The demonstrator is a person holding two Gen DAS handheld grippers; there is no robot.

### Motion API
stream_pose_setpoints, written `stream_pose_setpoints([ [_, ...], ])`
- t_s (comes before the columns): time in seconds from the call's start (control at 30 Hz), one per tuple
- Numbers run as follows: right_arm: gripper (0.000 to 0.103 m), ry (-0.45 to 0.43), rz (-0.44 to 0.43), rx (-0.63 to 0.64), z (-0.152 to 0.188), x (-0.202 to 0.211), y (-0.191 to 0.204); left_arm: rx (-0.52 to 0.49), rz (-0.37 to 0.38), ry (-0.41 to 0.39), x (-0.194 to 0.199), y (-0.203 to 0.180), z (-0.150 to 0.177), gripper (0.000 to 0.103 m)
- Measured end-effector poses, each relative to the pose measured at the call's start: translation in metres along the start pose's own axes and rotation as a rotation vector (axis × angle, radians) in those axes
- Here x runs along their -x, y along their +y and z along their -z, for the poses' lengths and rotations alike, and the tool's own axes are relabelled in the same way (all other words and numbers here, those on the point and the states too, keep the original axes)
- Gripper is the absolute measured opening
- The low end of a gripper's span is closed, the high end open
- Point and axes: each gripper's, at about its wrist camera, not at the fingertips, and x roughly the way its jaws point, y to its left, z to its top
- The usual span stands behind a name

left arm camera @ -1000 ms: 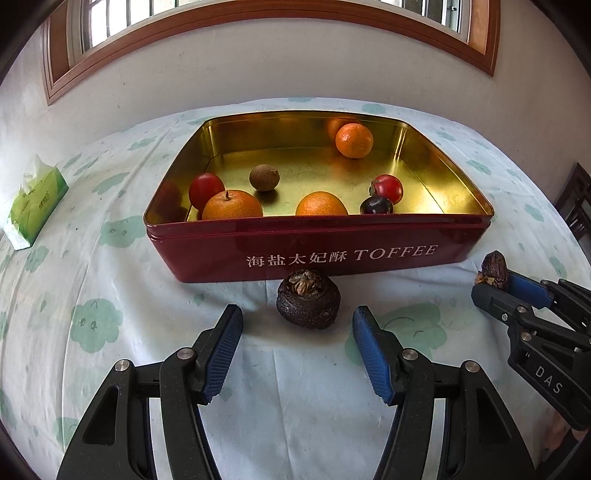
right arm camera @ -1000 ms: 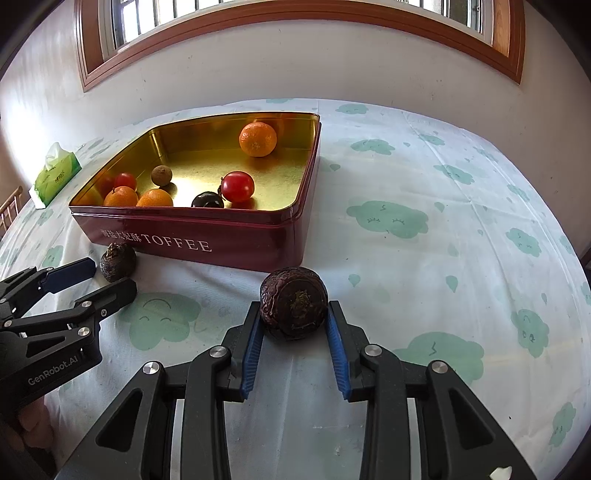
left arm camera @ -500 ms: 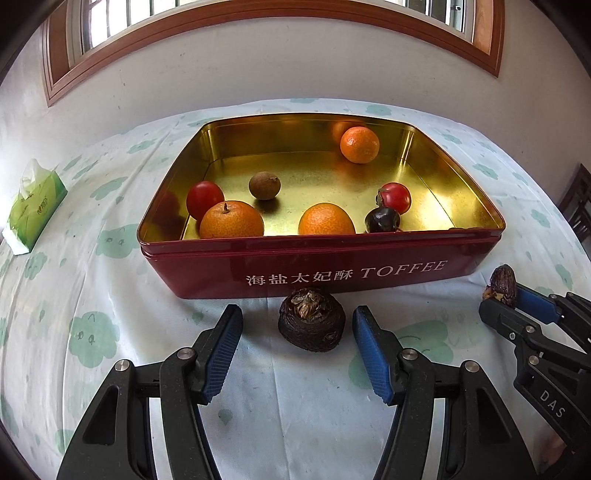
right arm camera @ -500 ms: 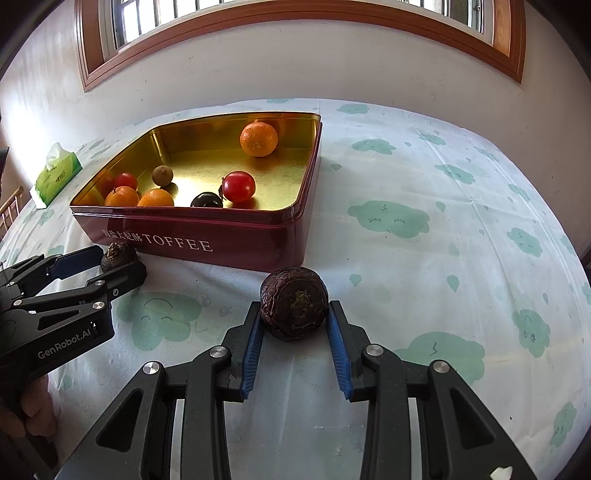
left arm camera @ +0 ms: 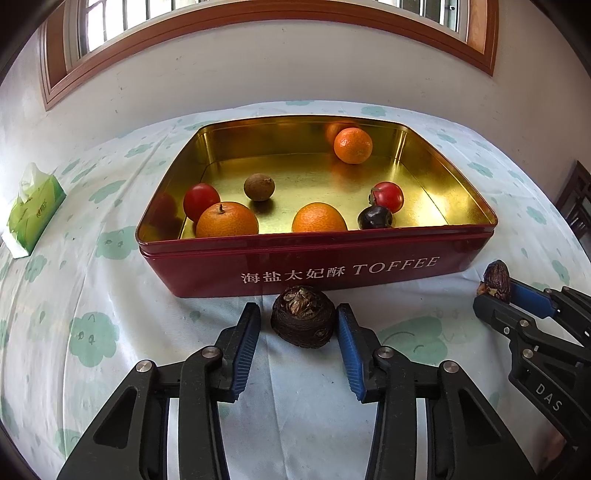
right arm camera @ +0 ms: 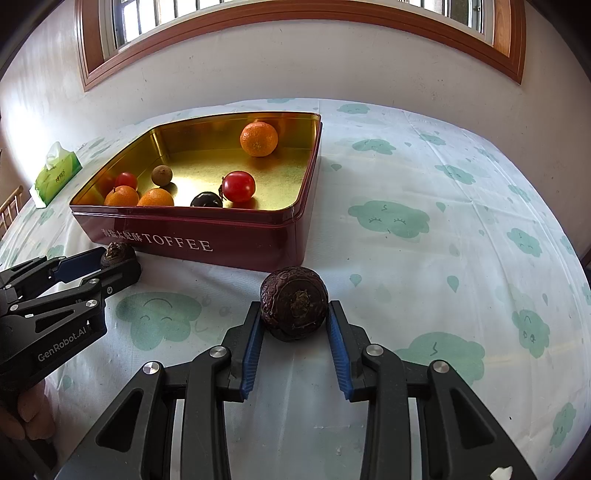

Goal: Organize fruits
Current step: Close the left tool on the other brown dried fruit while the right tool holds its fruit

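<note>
A red TOFFEE tin (left arm camera: 332,269) with a gold inside holds several fruits: oranges (left arm camera: 352,145), red tomatoes (left arm camera: 388,195), a brown longan (left arm camera: 259,187) and a dark fruit (left arm camera: 375,217). My left gripper (left arm camera: 298,325) brackets a dark brown water chestnut (left arm camera: 303,316) on the cloth just before the tin; its right pad touches it and a small gap shows on the left. My right gripper (right arm camera: 293,317) is shut on a second dark wrinkled water chestnut (right arm camera: 294,302), right of the tin's corner (right arm camera: 295,236). It also shows in the left wrist view (left arm camera: 498,275).
The table wears a white cloth with green cloud prints (right arm camera: 388,218). A green tissue pack (left arm camera: 33,210) lies at the far left. A wall with a wood-framed window (left arm camera: 258,11) stands behind the table. A dark chair (left arm camera: 576,203) shows at the right edge.
My left gripper has moved forward to the water chestnut and its jaws have narrowed around it. My right gripper keeps its hold and has hardly moved.
</note>
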Motion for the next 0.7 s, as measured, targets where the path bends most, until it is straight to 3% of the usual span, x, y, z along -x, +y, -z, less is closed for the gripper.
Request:
stream_pose_setpoints([
  [0.2,0.033,0.0,0.0,0.0,0.0,-0.0001,0.0001,-0.006,0.005,-0.002,0.0016,-0.0014,0.0016,0.037],
  [0.7,0.033,0.0,0.001,0.001,0.0003,-0.0002,0.0004,0.002,0.004,-0.002,0.0044,-0.0032,0.0053,0.035],
])
